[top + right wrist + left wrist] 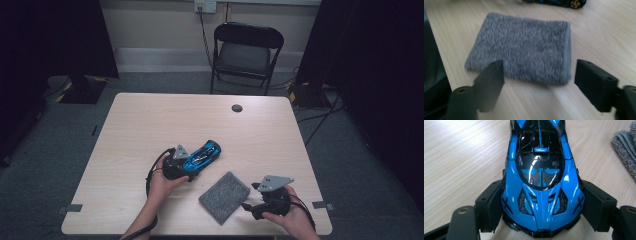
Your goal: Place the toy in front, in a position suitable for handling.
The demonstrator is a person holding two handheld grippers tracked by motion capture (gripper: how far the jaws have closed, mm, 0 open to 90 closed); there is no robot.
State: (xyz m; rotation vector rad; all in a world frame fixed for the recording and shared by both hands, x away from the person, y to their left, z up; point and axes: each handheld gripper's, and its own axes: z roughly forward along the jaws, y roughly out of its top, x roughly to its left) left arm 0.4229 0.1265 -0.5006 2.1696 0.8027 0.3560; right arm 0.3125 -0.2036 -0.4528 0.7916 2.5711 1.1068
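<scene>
A blue toy car (202,155) sits on the table (150,120), left of centre toward the person's side, angled up and to the right in the high view. The left gripper (186,167) has it by one end: in the left gripper view both black pads (492,203) press against the sides of the car (541,195), jaws spread about as wide as the body.

A folded grey cloth (224,196) lies flat on the table just right of the car, near the front edge. The right gripper (248,198) is held in the right hand (295,220) beside the cloth's right corner, pointing left toward it. In the right gripper view its jaws stand apart with nothing between them; the cloth (524,50) lies just beyond the pads (492,77), apparently untouched. The picture is somewhat blurred.
</scene>
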